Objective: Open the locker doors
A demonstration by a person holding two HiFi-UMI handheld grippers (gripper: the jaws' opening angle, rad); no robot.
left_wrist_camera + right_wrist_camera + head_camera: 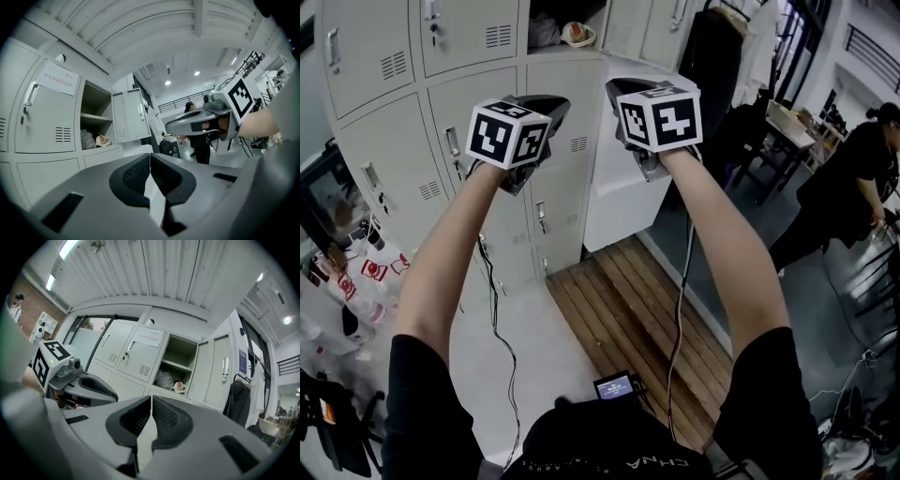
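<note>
- The person's arms are both raised and stretched forward, the left arm [450, 262] and right arm [724, 253] bare to the short sleeves.
- The left gripper [149, 157] has its jaws pressed together, with nothing between them.
- The right gripper [151, 399] also has its jaws closed and holds nothing.
- The two grippers are side by side, near each other but apart.

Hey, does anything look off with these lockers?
One top-row locker stands with its door swung open and things left inside, while the door beside it is shut. Nothing looks damaged.
</note>
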